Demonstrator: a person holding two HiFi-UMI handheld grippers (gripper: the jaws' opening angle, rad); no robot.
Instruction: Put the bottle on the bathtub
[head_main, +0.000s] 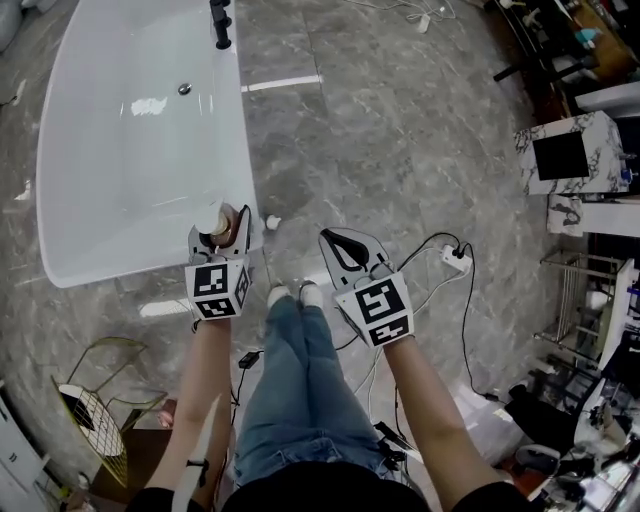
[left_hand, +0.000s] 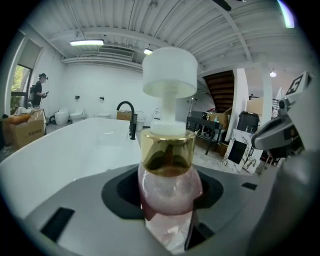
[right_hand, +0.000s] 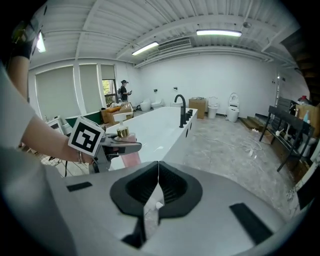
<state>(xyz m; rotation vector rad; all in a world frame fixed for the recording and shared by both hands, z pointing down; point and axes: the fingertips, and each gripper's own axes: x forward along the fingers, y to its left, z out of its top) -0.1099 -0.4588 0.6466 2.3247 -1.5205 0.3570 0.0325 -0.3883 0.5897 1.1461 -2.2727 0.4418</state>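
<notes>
A pump bottle (head_main: 214, 224) with a pink body, gold collar and white cap (left_hand: 170, 185) stands upright between my left gripper's jaws. My left gripper (head_main: 224, 240) is shut on it, over the near right corner of the white bathtub (head_main: 110, 180). I cannot tell whether the bottle touches the rim. The right gripper view shows the same bottle (right_hand: 131, 159) in the left gripper (right_hand: 122, 146), in front of the tub (right_hand: 160, 125). My right gripper (head_main: 330, 240) hangs over the floor to the right of the tub, its jaws (right_hand: 158, 170) shut with nothing between them.
A black faucet (head_main: 221, 22) stands on the tub's far right rim. The holder's legs in jeans (head_main: 295, 380) are below the grippers. A power strip with cables (head_main: 455, 260) lies on the marble floor. A gold wire basket (head_main: 100, 400) sits lower left, a marble-patterned cabinet (head_main: 570, 155) right.
</notes>
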